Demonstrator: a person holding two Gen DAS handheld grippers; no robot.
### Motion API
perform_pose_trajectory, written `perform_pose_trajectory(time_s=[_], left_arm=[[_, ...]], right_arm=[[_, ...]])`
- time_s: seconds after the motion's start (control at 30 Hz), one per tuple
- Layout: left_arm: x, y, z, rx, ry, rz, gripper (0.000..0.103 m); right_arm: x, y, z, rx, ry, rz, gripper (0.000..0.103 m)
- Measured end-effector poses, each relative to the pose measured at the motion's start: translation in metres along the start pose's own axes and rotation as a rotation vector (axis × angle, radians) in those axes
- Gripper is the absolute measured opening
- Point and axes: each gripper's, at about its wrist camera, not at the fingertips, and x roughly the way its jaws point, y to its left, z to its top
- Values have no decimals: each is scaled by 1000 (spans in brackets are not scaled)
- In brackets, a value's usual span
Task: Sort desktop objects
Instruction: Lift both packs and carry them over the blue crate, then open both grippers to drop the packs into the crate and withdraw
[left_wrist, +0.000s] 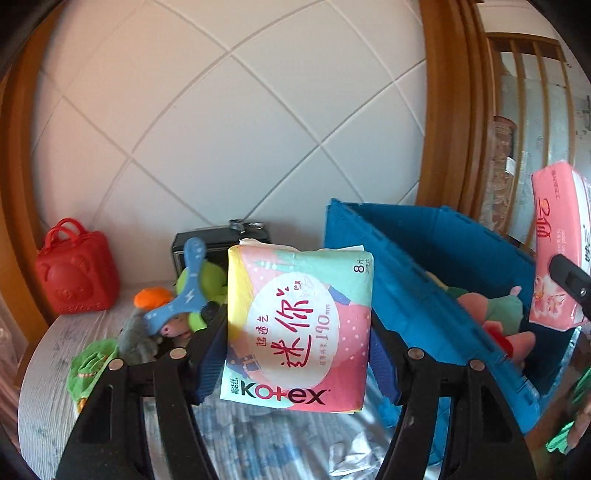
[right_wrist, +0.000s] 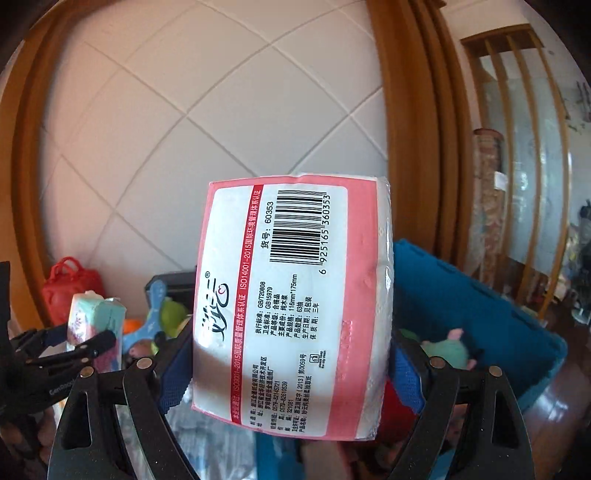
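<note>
My left gripper (left_wrist: 297, 343) is shut on a pastel Kotex pad pack (left_wrist: 297, 325), held up above the table; the pack also shows in the right wrist view (right_wrist: 94, 321). My right gripper (right_wrist: 291, 354) is shut on a pink tissue pack (right_wrist: 291, 306), barcode side facing the camera; in the left wrist view it (left_wrist: 557, 247) hangs over the right part of the blue bin (left_wrist: 424, 258). The bin (right_wrist: 480, 306) holds plush toys (left_wrist: 495, 314). Loose toys (left_wrist: 177, 306) lie on the table at left.
A red bear-shaped case (left_wrist: 75, 273) stands at the back left by the tiled wall. A black box (left_wrist: 218, 243) stands behind the toy pile. A green cloth item (left_wrist: 90, 365) lies near the table's left edge. A wooden frame and partition stand right.
</note>
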Motion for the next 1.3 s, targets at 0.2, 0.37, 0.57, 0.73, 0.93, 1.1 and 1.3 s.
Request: perform_pose_trajectory(time_s=[0.2,0.37,0.57,0.73,0.93,1.1,1.3], left_arm=[[9,-107,25,71,-25,-110,67],[14,-177,23,140,13,-163,67],[34,-211,9,193,85,-154,67],[41,-223,8,198,109,-145,67],[54,-223,5,186,167,-116,71],[48,-221,6,175,142,-120,76],[40,-220,2,189,146,-140,76]], right_arm=[[1,-84,-2,19,-24,-143,89],[15,-139,1,16,5,-202,89],[46,-167,-15,26,55,-207,89],[67,-186,-29,34,94,-205,89],[81,-193,-34,37,134,-205,96],[78,-193,-35,41,135,-205,103],[68,-191,-36,29,144,-210,103]])
